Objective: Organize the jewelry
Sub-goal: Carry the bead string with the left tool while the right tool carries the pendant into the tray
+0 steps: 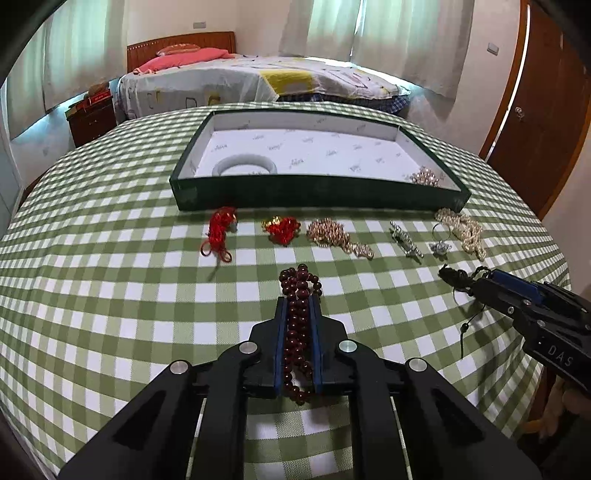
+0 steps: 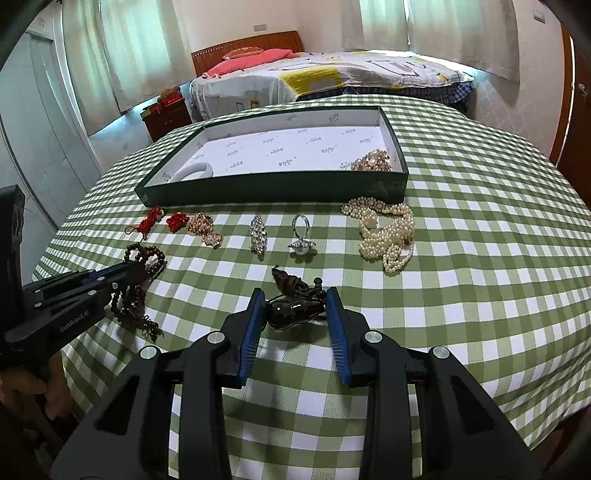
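Dark red bead strand [image 1: 298, 325], small round glossy beads looped in several rows, lies between the left gripper [image 1: 298, 301] fingers and spills past their tips; jaws nearly closed, pinching it; right gripper [image 2: 295, 297] jaws wide apart, a glossy black gourd pendant [image 2: 291, 313] on dark cord between them, right pad touching or nearly so.

A bed [image 1: 258, 79] with a wooden headboard [image 1: 181, 48] stands beyond the checked tablecloth [image 1: 110, 258]; daylit curtains [image 1: 328, 26]; a wooden door [image 1: 543, 110].
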`<state>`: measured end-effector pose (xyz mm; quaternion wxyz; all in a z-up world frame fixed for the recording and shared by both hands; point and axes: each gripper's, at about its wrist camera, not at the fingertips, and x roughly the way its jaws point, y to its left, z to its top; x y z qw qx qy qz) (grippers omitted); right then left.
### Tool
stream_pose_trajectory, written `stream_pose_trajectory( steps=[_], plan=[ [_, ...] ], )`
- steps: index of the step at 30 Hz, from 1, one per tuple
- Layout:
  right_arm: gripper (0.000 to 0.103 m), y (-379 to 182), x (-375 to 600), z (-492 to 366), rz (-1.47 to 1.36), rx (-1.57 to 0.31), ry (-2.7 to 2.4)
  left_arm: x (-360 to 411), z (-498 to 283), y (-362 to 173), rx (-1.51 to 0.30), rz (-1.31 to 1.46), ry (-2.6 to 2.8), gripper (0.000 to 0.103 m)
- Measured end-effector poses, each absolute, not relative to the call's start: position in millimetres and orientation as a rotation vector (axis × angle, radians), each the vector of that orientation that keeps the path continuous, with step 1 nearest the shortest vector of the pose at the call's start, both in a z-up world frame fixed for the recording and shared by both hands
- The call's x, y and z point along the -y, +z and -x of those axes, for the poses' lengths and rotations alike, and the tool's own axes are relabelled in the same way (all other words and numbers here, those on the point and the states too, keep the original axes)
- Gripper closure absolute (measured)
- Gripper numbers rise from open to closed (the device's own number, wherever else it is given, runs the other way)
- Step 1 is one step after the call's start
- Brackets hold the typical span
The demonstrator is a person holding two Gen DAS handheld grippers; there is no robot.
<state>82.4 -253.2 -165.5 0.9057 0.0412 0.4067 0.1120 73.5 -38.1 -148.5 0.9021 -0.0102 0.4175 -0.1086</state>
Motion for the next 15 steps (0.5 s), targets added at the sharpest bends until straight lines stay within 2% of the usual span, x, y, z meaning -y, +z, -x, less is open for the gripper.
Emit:
stream_pose_trajectory(
  steps=[15],
  plan=[
    [0.070,-146,249,-80,-0.068,-0.790,0.243,35,-74,-124,-0.773,0.019,-0.235,0.091]
  ],
)
